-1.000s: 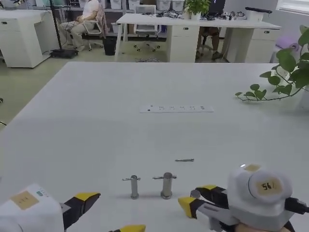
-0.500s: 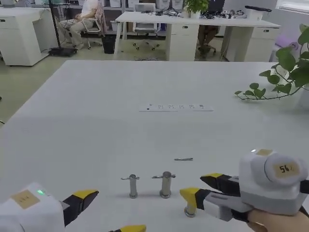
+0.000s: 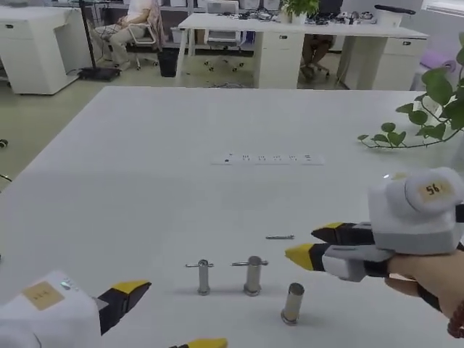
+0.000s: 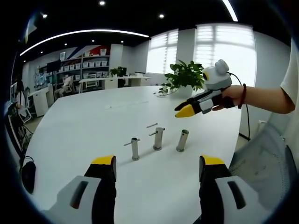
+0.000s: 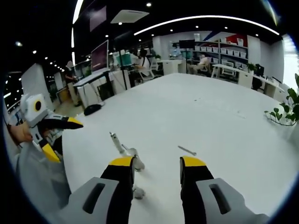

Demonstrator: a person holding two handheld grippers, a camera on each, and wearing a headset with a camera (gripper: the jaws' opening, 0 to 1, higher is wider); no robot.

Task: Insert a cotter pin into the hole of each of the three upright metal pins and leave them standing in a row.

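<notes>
Three upright metal pins stand near the table's front edge. The left pin and the middle pin each carry a cotter pin through the top. The right pin is bare and stands a little nearer to me than the other two. A loose cotter pin lies flat behind them. My right gripper hovers open and empty above and right of the bare pin. My left gripper waits open at the lower left. In the left gripper view the bare pin stands rightmost. In the right gripper view the loose cotter pin lies ahead.
A white strip with dark marks lies at mid-table. A leafy plant reaches in from the right edge. Desks, chairs and a seated person are far behind the table.
My right gripper has risen and drawn back to the right, away from the third pin, which now stands free on the table. The left gripper has stayed put.
</notes>
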